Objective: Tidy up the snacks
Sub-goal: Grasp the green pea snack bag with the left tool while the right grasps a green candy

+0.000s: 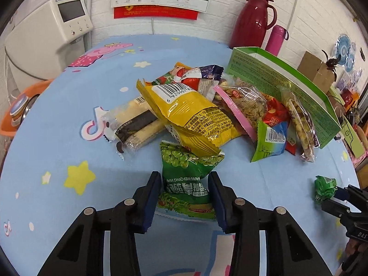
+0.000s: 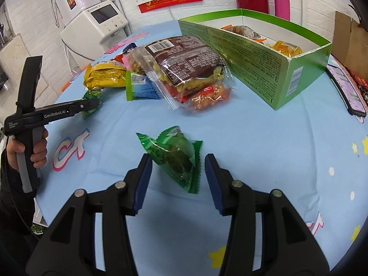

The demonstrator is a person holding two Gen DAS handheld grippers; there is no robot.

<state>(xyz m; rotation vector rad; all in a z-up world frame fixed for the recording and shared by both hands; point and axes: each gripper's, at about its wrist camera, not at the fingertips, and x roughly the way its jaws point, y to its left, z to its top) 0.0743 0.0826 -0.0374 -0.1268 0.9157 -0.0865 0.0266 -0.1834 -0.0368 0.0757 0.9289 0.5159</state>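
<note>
L wrist view: left gripper (image 1: 185, 185) sits low over the blue cartoon tablecloth (image 1: 69, 138) w/ jaws part open, one either side of a green pea packet (image 1: 187, 174); pads look close to or touching the pack's sides, can't tell if it's truly clamped; packet's far end is tucked under a yellow bag (image 1: 195, 115) at the front of the snack pile; a pale wafer pack (image 1: 135, 124) lies left of the yellow bag, a pink-edged clear nut bag (image 1: 241, 105) and a green-blue sachet (image 1: 270, 140) to its right; green box (image 1: 287, 87) stands behind the pile on the right, w/ a red jug (image 1: 251, 20) and pink bottle (image 1: 276, 39) by the wall; right gripper's tip shows at far right edge touching a small green sweet wrapper (image 1: 325, 187). R wrist view: right gripper (image 2: 178, 174) is open approx. halfway, fingers straddling the green sweet wrapper (image 2: 176, 158) lying on the cloth; left pad near its edge, right pad apart from it, so not gripped; green box (image 2: 253, 53) sits beyond on the right, some snacks already inside; brown-label bag (image 2: 184, 57) tops the pile just left of the box; a hand (image 2: 27, 149) holds the left gripper's handle at the left edge; a phone (image 2: 345, 89) lies right of the box.
</note>
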